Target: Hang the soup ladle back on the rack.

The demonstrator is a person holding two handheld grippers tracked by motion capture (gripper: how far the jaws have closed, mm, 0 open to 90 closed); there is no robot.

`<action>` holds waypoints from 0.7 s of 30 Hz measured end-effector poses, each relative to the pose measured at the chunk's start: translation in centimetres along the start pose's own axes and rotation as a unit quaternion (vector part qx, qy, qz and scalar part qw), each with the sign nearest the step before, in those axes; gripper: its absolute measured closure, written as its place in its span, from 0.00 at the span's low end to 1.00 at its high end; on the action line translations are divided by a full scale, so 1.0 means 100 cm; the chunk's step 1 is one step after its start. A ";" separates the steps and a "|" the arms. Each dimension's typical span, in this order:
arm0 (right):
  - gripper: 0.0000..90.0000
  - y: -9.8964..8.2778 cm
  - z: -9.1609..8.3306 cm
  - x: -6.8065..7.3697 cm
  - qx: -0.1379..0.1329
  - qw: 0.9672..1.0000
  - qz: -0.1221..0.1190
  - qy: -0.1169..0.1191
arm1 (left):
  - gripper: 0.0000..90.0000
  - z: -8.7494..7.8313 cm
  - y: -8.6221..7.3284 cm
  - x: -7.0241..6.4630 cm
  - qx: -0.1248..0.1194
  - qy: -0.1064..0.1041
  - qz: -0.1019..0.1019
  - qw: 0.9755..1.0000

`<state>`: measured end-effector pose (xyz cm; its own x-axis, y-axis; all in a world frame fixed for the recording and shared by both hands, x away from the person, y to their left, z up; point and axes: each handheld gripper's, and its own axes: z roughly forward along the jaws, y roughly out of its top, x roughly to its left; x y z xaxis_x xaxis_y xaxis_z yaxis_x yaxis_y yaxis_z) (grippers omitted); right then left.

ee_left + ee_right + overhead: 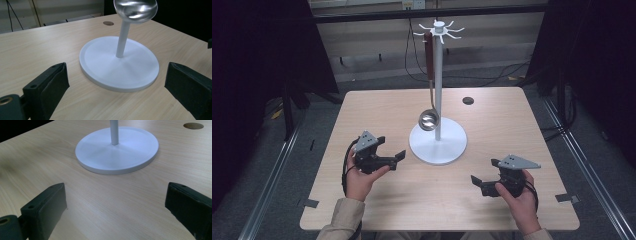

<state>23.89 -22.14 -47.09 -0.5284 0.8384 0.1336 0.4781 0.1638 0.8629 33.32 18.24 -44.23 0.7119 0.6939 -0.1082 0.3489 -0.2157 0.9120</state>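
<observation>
Beside white stand (438, 145): left gripper (389, 153), right gripper (482, 180) low, jaws apart.

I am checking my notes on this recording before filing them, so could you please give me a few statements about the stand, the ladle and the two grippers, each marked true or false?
1. A ladle hangs from the white stand, its bowl just above the base. True.
2. The left gripper is shut on the ladle's handle. False: its jaws stand open and hold nothing, short of the stand's base.
3. The right gripper is open and holds nothing. True.
4. The stand lies tipped over on the table. False: it stands upright.
5. A small dark round spot sits on the table beyond the stand. True.
</observation>
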 end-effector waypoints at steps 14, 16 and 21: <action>0.03 0.000 0.000 0.000 0.001 1.000 -0.002 -0.001 | 0.05 -0.005 -0.021 0.008 0.014 -0.002 0.000 1.000; 0.03 0.000 -0.001 0.000 -0.001 1.000 -0.003 -0.001 | 0.05 -0.005 -0.023 0.008 0.014 -0.003 -0.003 1.000; 0.03 0.000 -0.001 -0.001 -0.001 1.000 -0.004 -0.002 | 0.05 -0.005 -0.027 0.009 0.016 -0.003 -0.001 1.000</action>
<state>23.84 -22.26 -47.06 -0.5297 0.8390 0.1245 0.4721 0.1696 0.8651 32.66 19.78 -46.55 0.7142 0.6908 -0.1129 0.3699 -0.2355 0.8987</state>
